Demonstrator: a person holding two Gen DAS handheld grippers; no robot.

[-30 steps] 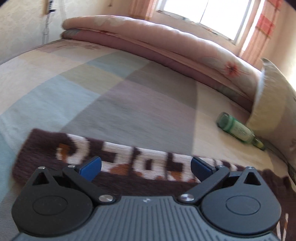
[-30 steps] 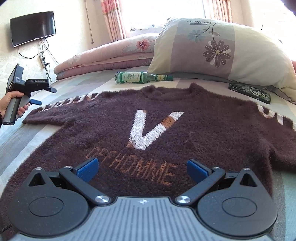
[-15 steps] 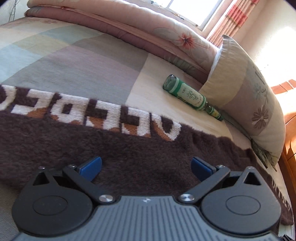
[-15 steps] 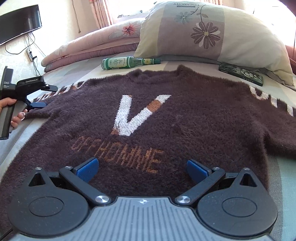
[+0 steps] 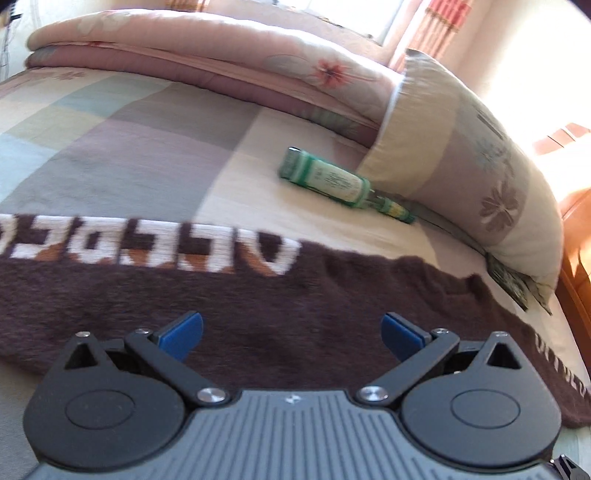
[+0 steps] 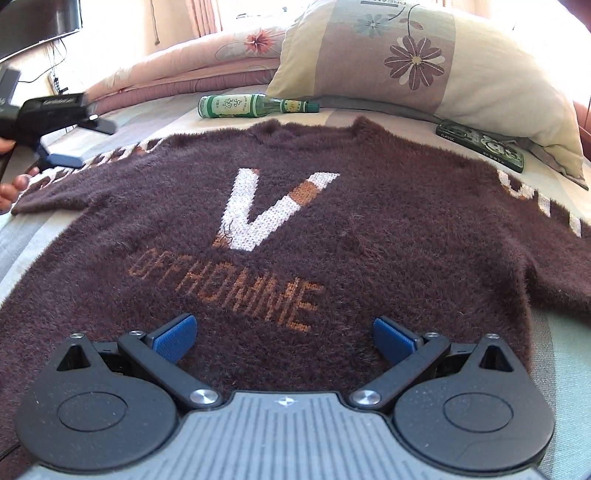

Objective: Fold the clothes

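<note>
Both tools wide and empty over the unfolded sweater.
The sweater (image 6: 369, 229) lies flat on the bed; left tool (image 5: 291, 332) over its sleeve, right tool (image 6: 282, 338) near its hem. A shallow pinch of the fuzzy knit could slip, dragging it toward the bottle (image 6: 251, 106) beyond its collar.

Sunlight pours through a window (image 5: 384, 14) with pink checked curtains (image 5: 439, 26) onto a bed (image 5: 147, 147) covered in pastel squares. A dark television (image 6: 37, 26) hangs on the pale wall (image 6: 122, 40).

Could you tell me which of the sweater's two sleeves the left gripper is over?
The lettered sleeve of the fuzzy brown sweater nearest the folded pink quilt; left gripper hovers there.
</note>
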